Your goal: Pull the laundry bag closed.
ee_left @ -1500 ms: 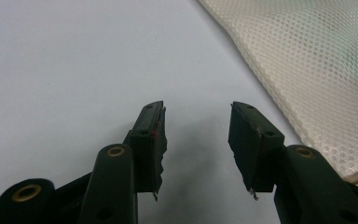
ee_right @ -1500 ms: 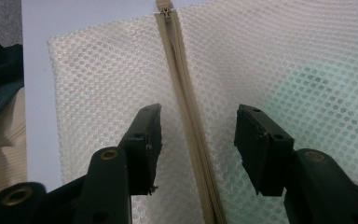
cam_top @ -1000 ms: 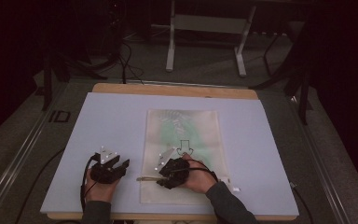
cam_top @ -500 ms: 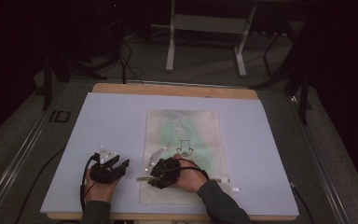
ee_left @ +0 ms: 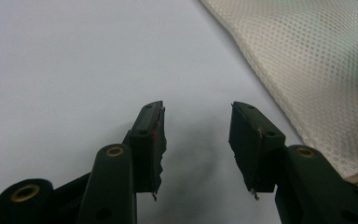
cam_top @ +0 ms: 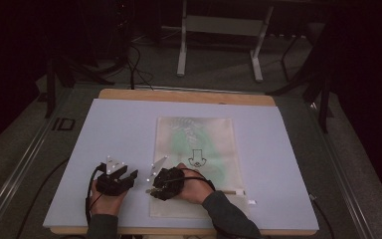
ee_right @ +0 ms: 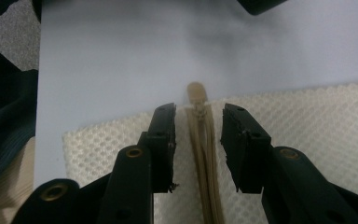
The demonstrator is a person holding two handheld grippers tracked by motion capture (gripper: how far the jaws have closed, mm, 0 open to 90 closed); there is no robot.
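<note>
While the right tool (ee_right: 198, 135) stands open, the bag's zipper (ee_right: 204, 158) lies untouched between its jaws.

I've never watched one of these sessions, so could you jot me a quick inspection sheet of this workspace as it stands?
Surface: pale mat on a wooden table, flat and clean.
Job's things: white mesh bag lies flat, green contents and a printed mark showing through; its beige zipper strip runs between the right gripper's jaws.
Clutter: small white tag by the bag's near corner.
Grippers: left gripper open over bare mat beside the bag; right gripper astride the zipper strip, its jaws have just been closing, pads not yet touching it.
Cables: a black one loops from each gripper; more on the floor behind.
Surroundings: dark room, grey stand beyond the table.
</note>
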